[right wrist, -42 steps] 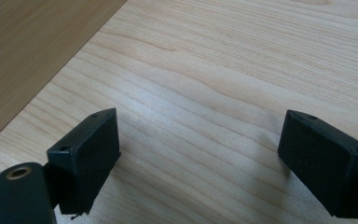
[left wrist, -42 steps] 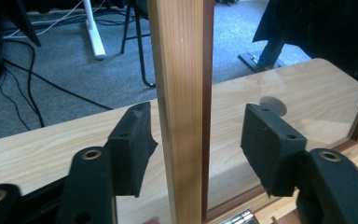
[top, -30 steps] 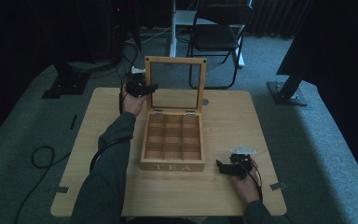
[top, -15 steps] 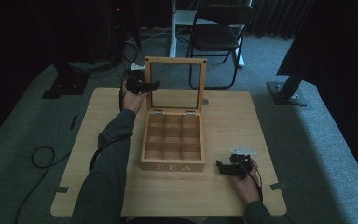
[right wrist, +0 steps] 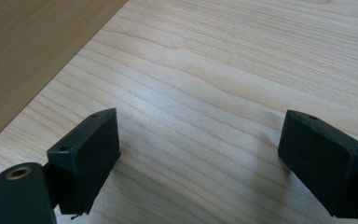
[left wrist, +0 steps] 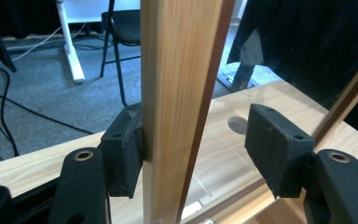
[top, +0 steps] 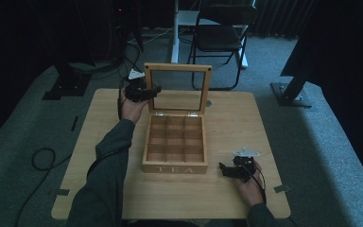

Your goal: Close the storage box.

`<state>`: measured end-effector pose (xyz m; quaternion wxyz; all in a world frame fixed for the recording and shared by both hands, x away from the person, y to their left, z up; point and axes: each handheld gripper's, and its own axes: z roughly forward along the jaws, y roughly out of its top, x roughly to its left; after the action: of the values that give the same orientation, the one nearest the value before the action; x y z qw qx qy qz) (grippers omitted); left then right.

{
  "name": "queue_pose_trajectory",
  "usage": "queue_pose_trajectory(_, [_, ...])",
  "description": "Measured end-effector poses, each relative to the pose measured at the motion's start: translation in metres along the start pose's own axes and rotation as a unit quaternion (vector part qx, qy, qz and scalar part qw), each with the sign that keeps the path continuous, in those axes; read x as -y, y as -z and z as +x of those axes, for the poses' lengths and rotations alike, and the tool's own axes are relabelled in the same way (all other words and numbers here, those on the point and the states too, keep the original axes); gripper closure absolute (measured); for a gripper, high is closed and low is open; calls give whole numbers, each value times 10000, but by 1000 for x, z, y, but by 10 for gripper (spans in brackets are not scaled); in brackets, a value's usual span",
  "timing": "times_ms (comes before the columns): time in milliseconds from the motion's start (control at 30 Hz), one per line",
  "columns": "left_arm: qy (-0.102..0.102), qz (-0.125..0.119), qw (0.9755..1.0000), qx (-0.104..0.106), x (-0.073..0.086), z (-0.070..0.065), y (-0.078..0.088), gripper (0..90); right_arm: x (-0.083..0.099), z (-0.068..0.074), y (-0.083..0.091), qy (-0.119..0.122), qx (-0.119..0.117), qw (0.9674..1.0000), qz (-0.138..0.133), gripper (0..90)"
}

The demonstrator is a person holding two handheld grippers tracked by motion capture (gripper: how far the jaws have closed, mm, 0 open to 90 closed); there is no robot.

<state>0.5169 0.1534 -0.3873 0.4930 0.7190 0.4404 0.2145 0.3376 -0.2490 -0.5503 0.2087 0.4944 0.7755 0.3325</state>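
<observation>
A wooden tea box [top: 175, 168] with several empty compartments stands mid-table, its glass-paned lid [top: 178, 69] raised upright. My left gripper [top: 152, 91] is at the lid's left edge. In the left gripper view the lid's wooden frame [left wrist: 182, 93] stands between the jaws of my left gripper [left wrist: 198, 140]. One pad [left wrist: 123, 149] touches the wood and the other pad [left wrist: 275, 144] stands clear of it. These jaws have just been closing a little after opening from shut. My right gripper [top: 224, 170] rests open on the table right of the box, with only bare tabletop between the jaws of the right gripper [right wrist: 200, 154].
The light wooden table [top: 246, 123] has bare room right and left of the box. The box's side wall [right wrist: 28, 46] lies close to the right gripper. A folding chair [top: 222, 33] and stand legs are on the carpet behind the table.
The left gripper has shifted slightly at the lid's left edge. The lid stays upright and the right hand has not moved.
</observation>
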Motion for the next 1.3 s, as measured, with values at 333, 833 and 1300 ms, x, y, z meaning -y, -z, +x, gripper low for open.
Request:
queue_pose_trajectory(333, [141,5,9994,327,2,-2,16,378,0,0,0,-1,1,10000,-1,122])
queue_pose_trajectory(833, [41,-173,9991,394,3,-14,42,354,0,0,0,0,-1,10000,2,122])
queue_pose_trajectory(1300, [92,-409,9991,95,-5,-16,71,351,0,0,0,-1,-2,10000,1,122])
